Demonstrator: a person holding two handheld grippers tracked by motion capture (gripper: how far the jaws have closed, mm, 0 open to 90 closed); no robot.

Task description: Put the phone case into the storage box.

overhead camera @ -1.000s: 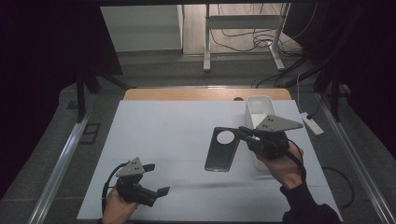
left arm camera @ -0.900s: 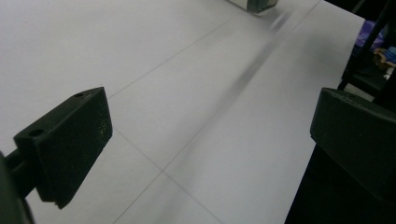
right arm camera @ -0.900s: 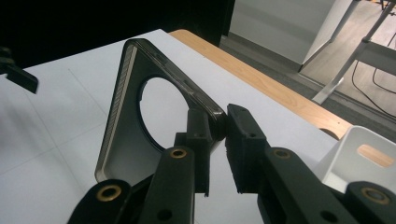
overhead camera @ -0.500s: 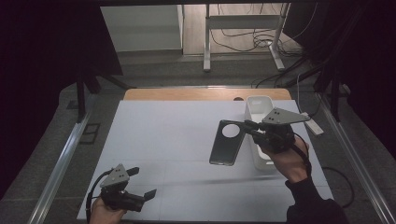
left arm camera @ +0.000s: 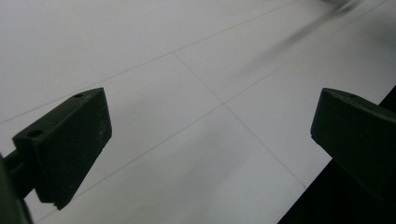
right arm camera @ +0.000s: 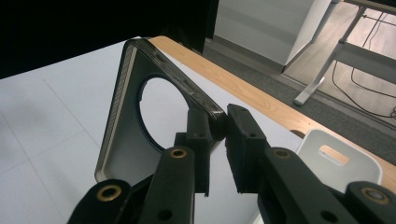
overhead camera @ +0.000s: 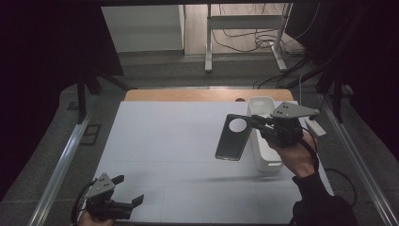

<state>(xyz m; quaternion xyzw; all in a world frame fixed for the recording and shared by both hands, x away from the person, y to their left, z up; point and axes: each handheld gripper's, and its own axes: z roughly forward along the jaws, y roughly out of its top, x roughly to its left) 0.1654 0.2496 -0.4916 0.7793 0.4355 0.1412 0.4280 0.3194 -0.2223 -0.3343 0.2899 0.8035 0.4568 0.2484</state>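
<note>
My right tongs (overhead camera: 254,123) are pinched on the edge of a dark phone case (overhead camera: 232,137), the thin rim caught between the two pads; in the right gripper view the tongs (right arm camera: 219,140) clamp the case (right arm camera: 126,140) at the rim just beside its round camera hole. The case hangs in the air, tilted, just to the left of the white bin (overhead camera: 264,141), with its lower end clear of the table (overhead camera: 164,141). I take the white bin as my landmark: it stands upright on the table's right part, its far end close to the wooden strip (overhead camera: 188,95) along the far edge. My right hand (overhead camera: 294,153) hovers over the bin's near half, with the grey plate (overhead camera: 292,111) of the tongs above the bin's middle.

My left tongs (overhead camera: 127,192) sit well apart from the bin, far to its left and nearer to me, at the table's near edge. Their jaws stand spread wide with nothing between them; the left gripper view looks between them onto bare white table (left arm camera: 196,93) and the dark drop past its edge.

Beyond the bin, past the table, a metal frame (overhead camera: 244,33) stands on the floor with cables (overhead camera: 244,40) lying around it.
</note>
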